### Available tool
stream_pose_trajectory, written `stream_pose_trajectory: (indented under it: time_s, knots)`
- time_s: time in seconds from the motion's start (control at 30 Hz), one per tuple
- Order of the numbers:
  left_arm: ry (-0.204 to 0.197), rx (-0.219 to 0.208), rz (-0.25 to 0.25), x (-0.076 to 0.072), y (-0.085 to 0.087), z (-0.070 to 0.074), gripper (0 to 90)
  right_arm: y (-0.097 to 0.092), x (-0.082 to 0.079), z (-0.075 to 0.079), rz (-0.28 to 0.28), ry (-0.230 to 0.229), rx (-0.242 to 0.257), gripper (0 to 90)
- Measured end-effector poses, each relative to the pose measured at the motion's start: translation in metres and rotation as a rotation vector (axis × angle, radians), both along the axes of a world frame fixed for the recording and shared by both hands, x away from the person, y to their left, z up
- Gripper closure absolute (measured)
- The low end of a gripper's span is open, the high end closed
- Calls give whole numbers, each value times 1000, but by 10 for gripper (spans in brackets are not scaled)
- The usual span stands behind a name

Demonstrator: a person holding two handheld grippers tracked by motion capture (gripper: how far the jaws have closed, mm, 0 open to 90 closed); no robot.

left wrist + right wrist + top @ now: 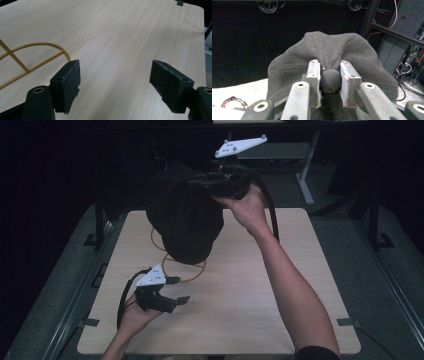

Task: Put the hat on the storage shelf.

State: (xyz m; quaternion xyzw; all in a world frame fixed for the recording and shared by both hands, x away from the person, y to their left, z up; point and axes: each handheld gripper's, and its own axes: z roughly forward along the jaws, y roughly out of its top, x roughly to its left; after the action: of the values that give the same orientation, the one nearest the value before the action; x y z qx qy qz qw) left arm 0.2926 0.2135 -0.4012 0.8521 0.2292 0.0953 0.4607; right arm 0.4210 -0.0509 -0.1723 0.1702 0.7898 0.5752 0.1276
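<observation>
— Pale wood, the bench (240,310). What is nearest?
— The left tongs (176,290), low over the bench, with the jaws wide apart and holding nothing. Just beyond lies a yellow wire ring frame (192,276).
— And farther?
— The right tongs (331,81) grip the button on top of a black cap (182,217), lifted above the frame.

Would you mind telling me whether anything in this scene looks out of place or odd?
Nothing looks damaged or spilled. The right gripper holds a black cap by its top button, dangling above the yellow wire stand rather than resting on it. The left gripper is open near the stand's base.
</observation>
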Motion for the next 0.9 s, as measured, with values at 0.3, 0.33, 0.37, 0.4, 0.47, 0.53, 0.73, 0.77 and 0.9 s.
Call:
stream_pose_trajectory:
  time_s: [0.3,0.33,0.37,0.4,0.47,0.53,0.73,0.77,0.9]
  knots:
    - [-2,20,-15,0,-3,-1,241,12,7,2,8,4,-10,722]
    - [-3,19,-15,0,-3,-1,241,14,8,3,10,8,-11,722]
    - [-3,18,-17,0,-4,-1,241,15,8,3,11,10,-12,722]
    - [-2,17,-16,0,-4,-1,241,17,10,3,12,12,-14,722]
    - [-3,16,-17,0,-4,-1,241,21,13,2,16,20,-14,721]
    - [-7,12,-15,0,-4,-1,241,25,15,1,18,23,-17,721]
    - [-15,7,-8,-1,-1,1,241,39,21,-7,18,47,-35,721]
    - [-15,12,-9,-1,-1,1,241,42,24,-9,16,48,-41,721]
    - [-18,19,-22,-2,-4,0,241,49,30,-14,22,73,-33,720]
